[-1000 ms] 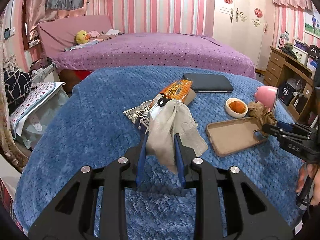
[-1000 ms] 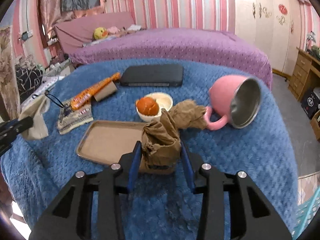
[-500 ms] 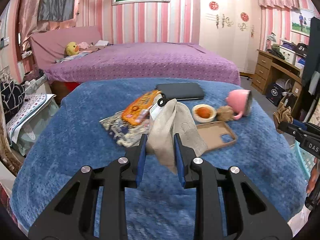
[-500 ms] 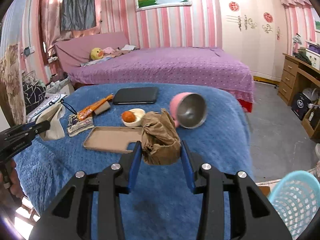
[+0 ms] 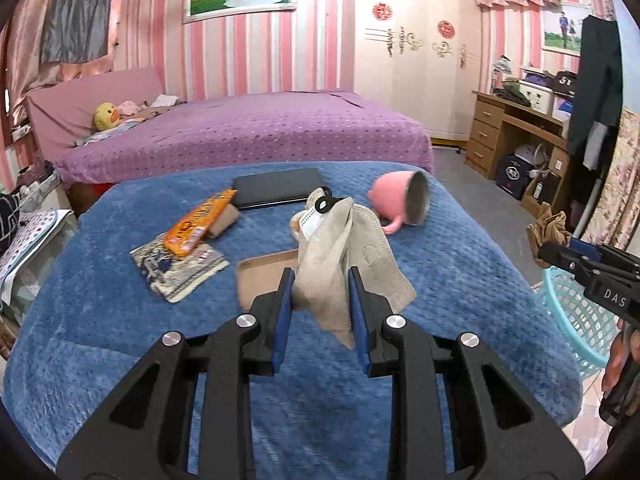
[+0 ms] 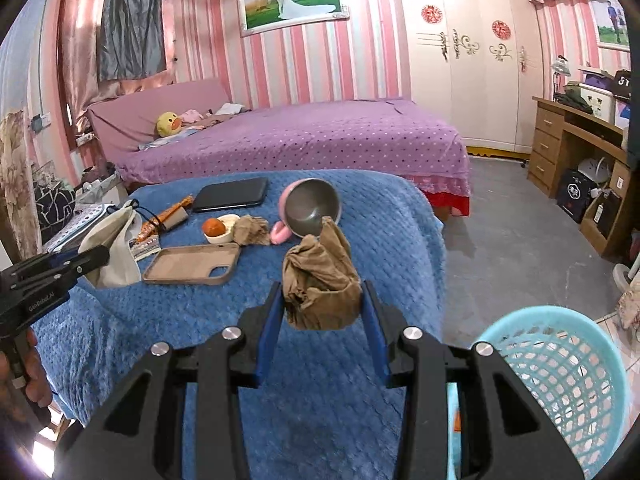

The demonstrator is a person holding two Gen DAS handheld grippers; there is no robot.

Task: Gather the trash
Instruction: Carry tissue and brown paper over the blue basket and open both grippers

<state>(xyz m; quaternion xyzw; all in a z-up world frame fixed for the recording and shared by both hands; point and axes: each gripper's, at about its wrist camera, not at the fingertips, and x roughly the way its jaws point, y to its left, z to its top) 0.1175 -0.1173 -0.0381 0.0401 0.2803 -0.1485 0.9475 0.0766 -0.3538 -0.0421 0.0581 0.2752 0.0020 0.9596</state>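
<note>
The left gripper [image 5: 320, 300] is clamped on a beige face mask [image 5: 344, 256] at frame centre, and the hanging mask hides most of the small bowl and the near end of the phone case [image 5: 264, 276] behind it. The right gripper [image 6: 322, 320] pinches a crumpled brown paper wad [image 6: 320, 284] above the blue blanket [image 6: 320, 400], low centre of its view. The turquoise basket [image 6: 560, 372] sits at lower right, cut off by the frame edge and partly covered by the gripper's body.

A second brown wad [image 6: 250, 230] lies between the bowl [image 6: 224, 232] and the tipped pink cup [image 6: 310, 210]. The orange snack wrapper [image 5: 198, 224] carries print too blurred to read. "DAS" shows on the right gripper at the left view's right edge, "GenRobot.AI" on the left gripper at the right view's left edge.
</note>
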